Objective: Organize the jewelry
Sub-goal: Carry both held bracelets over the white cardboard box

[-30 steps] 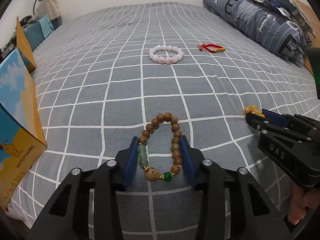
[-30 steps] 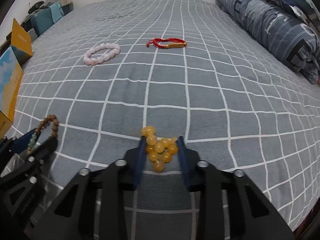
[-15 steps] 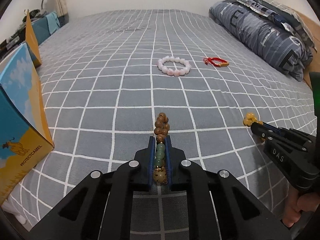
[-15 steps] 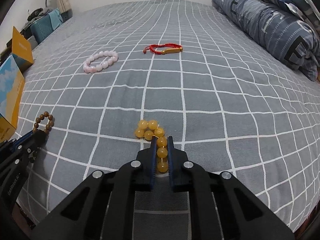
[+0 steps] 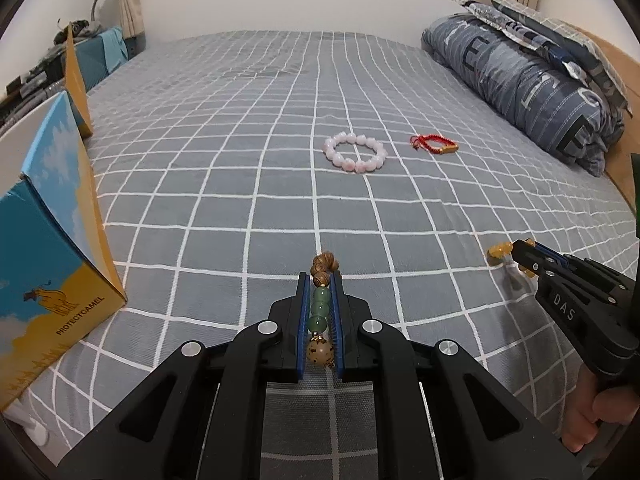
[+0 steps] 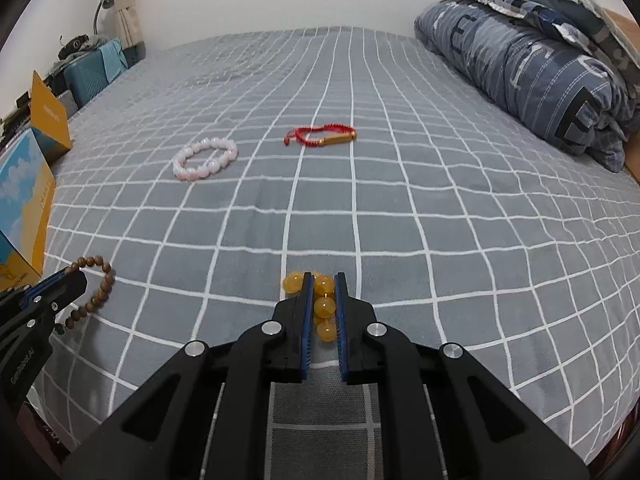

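Your left gripper [image 5: 320,292] has its jaws closed almost fully on the wooden bracelet [image 5: 321,312]: the green beads and one large tan bead sit squeezed in a line between the blue pads, and the brown beads bunch up past the tips. From the right wrist view the rest of that loop hangs free beside the gripper, close above the bed [image 6: 400,208]. Your right gripper [image 6: 322,292] is likewise clamped tight, on the amber bracelet [image 6: 324,306], with a few yellow beads pinched and a small cluster poking out at the front.

The main risk is slippage. Round, smooth beads held in a row between flat pads can roll or squirt out if you swing or tilt the grippers quickly, and the elastic loop could then drop back onto the bed. The dangling wooden loop may also catch the edge of the blue and yellow box [image 5: 48,264] as you carry it over, since the box stands just to the left of that hand.

Whether the amber bracelet's lower part clears the sheet is hard to judge from here; if it drags, it may be pulled out of the grip.

The pink bead bracelet [image 6: 205,159] and the red cord bracelet [image 6: 320,136] lie well apart from both hands, further up the bed, untouched.
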`<state>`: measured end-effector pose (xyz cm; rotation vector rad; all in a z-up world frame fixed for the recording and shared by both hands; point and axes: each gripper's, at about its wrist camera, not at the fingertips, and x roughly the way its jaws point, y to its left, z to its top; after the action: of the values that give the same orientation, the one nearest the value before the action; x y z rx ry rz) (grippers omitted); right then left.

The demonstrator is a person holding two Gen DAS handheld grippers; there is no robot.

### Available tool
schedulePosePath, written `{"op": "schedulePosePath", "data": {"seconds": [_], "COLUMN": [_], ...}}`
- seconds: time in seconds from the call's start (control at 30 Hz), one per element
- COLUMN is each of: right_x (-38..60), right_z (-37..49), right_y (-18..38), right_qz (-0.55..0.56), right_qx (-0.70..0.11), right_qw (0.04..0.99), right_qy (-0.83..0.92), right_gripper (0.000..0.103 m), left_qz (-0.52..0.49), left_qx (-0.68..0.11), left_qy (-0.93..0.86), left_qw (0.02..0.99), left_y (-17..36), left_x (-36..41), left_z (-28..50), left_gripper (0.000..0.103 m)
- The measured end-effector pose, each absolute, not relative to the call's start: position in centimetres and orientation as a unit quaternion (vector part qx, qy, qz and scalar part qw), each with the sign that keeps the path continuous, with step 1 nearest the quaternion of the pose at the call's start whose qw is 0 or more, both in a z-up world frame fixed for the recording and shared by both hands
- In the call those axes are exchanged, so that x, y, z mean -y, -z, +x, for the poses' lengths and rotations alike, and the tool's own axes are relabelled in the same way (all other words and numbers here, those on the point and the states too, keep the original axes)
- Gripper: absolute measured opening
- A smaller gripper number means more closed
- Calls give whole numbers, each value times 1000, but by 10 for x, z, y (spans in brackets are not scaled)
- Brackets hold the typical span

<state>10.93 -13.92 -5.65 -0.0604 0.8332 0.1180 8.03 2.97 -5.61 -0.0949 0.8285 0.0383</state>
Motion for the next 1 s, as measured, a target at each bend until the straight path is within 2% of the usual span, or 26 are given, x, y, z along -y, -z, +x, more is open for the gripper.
{"op": "schedulePosePath", "data": {"seconds": [1.0], "right_x": [134], "right_z": [79], "right_y": [-24], "right_qz": [-44], "right_qx": [-323], "right_qw": [945], "right_qy": [-35], "right_gripper": [9], "left_qz": [-86], "left_qx": [-348], "left_qy": [-48], "left_qw": [932], "left_y": [-10], "left_x": [-59], "left_z": [58], "left_gripper": [9]}}
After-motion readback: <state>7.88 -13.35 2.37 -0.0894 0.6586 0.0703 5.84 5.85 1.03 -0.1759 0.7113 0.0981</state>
